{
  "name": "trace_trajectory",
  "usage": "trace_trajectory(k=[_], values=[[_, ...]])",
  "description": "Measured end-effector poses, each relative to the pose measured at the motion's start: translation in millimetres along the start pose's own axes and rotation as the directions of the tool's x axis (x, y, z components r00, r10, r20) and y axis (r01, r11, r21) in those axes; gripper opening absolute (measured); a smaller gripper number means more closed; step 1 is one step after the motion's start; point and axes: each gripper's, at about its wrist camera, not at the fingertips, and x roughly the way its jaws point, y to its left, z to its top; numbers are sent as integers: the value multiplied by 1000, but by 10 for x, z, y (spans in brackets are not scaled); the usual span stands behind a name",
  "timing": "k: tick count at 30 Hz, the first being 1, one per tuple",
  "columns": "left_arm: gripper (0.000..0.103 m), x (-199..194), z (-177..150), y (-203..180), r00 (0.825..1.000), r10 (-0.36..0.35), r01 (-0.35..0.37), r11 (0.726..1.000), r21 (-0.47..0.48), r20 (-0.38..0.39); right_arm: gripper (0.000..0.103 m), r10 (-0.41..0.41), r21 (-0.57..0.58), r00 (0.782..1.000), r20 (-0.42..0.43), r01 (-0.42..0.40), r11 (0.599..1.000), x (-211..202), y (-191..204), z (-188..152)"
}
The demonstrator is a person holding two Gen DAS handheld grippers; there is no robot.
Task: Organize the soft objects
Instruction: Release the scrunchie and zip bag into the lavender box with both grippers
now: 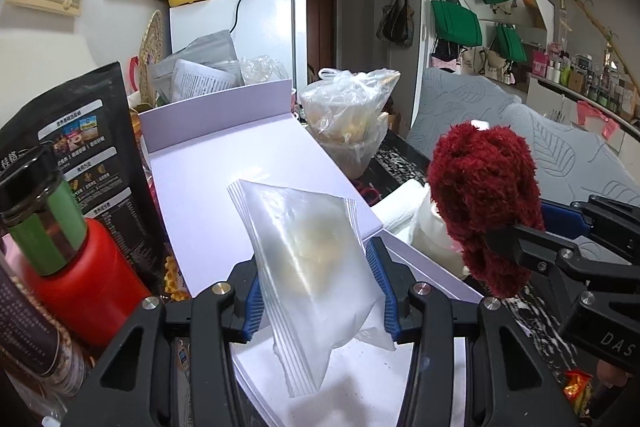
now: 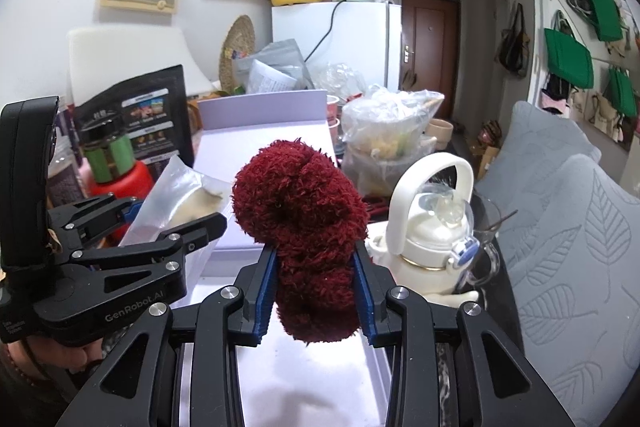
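Left wrist view: left claw grips clear pouch, right claw grips red plush, over lilac box

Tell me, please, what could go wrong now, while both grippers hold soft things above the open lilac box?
1. The left gripper clamps the clear plastic pouch by its smooth sides only; it might slide out.
2. The red fuzzy item in the right gripper bulges above the pads, close to the white bottle, and could knock it.
3. The grippers are side by side over the lilac box and could collide.
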Motion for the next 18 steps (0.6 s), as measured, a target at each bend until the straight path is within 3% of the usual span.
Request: trace_trajectory(k=[5,9,12,14,18], values=[[47,159,-14,-10,1000,16,-16,1000,21,-27,39,-16,-6,1000,-17,15,1000,148,-47,-12],[47,289,-48,-24,995,48,-44,998,47,-82,59,-26,-6,999,-35,26,1000,250,-51,-36],[61,333,-71,-19,992,72,-67,997,49,-102,64,-39,-9,998,-50,38,999,296,-60,-66],[80,318,-77,-15,992,82,-78,996,46,-96,64,-42,-10,997,-60,42,999,307,-65,-81],[80,259,-66,-34,992,97,-93,994,54,-85,64,-46,-8,997,-65,46,999,283,-74,-89]])
